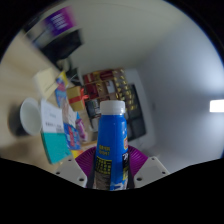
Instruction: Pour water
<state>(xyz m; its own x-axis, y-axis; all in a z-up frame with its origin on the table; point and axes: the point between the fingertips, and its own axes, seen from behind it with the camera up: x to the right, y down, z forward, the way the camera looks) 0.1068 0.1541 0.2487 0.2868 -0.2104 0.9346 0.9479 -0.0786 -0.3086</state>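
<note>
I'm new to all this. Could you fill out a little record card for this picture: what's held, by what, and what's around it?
Held item: blue bottle with a white cap
Holder: gripper, both fingers pressing on the bottle
Bottle pose: upright, cap on
Behind the bottle: colourful packages and a dark rack, blurred
Pouring: not begun

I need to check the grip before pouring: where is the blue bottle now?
In the gripper view, the blue bottle stands between the gripper's purple pads, white cap up, with cluttered boxes beyond it.
</note>
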